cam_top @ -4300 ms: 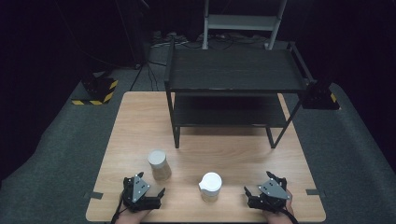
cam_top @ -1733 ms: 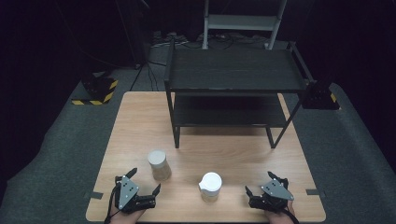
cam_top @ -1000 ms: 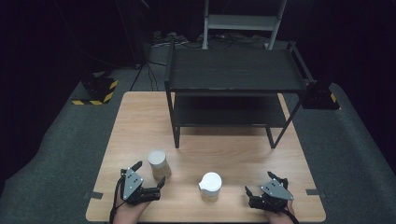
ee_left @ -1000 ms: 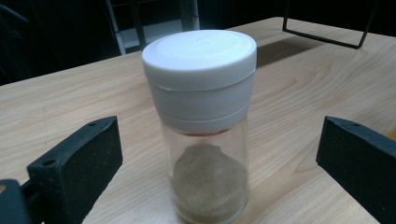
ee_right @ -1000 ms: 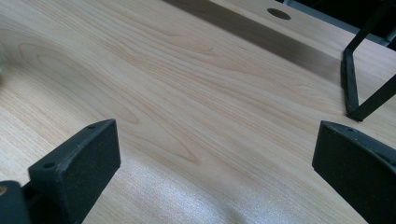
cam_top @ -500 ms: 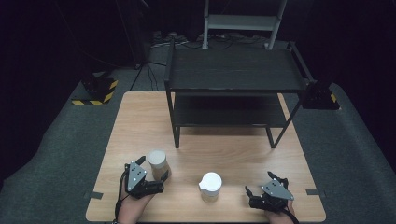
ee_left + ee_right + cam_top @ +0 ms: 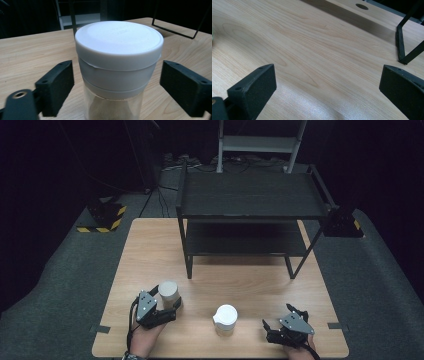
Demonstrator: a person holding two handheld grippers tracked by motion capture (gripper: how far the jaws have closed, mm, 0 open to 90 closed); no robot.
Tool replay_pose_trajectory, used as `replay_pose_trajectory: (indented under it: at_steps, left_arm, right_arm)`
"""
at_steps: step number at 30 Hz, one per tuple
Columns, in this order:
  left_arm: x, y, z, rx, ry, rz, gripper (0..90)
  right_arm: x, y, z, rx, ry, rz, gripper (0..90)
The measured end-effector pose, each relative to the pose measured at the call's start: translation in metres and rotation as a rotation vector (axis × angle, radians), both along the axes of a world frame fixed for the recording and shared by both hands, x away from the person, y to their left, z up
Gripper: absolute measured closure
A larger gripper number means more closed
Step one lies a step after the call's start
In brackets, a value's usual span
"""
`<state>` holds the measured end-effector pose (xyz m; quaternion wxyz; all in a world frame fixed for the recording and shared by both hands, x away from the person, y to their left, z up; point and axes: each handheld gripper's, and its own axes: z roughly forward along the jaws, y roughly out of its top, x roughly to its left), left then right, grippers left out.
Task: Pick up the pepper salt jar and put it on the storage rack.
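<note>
A white-lidded jar (image 7: 117,72), standing on the table (image 7: 150,250) near its front left edge, is bracketed by the left gripper (image 7: 167,307), whose jaws have just been closing; no grip is yet made. The right gripper (image 7: 275,330) is held wide, empty. A second jar (image 7: 225,319) and a black shelf (image 7: 250,200) stand nearby, clear of the work.

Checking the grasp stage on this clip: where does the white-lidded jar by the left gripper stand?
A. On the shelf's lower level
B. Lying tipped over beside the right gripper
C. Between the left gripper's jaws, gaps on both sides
C: in the left gripper view the white-lidded jar stands upright between the left gripper's jaws, which have just been closing, with table showing on each side.
</note>
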<state>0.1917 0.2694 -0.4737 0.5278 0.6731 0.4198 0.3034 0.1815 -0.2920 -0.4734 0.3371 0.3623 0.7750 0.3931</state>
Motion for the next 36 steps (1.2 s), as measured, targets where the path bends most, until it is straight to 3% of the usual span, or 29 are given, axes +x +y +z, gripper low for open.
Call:
replay_pose_trajectory:
  at_steps: [11, 26, 33, 36]
  left_arm:
    - [0.0, 0.004, -0.007, -0.021, -0.035, -0.009, 33.3]
    - [0.003, 0.005, 0.001, -0.012, -0.018, -0.02, 34.1]
    - [0.005, 0.003, 0.015, -0.03, -0.039, -0.043, 34.1]
    - [0.007, 0.002, 0.022, -0.057, -0.047, -0.051, 34.0]
  right_arm:
    - [0.001, 0.002, 0.001, -0.011, 0.008, -0.005, 0.1]
    - [0.003, 0.005, 0.003, -0.026, 0.02, -0.005, 0.1]
    - [0.003, 0.003, 0.003, -0.017, 0.019, -0.005, 0.1]
    - [0.003, 0.003, 0.003, -0.015, 0.021, -0.004, 0.1]
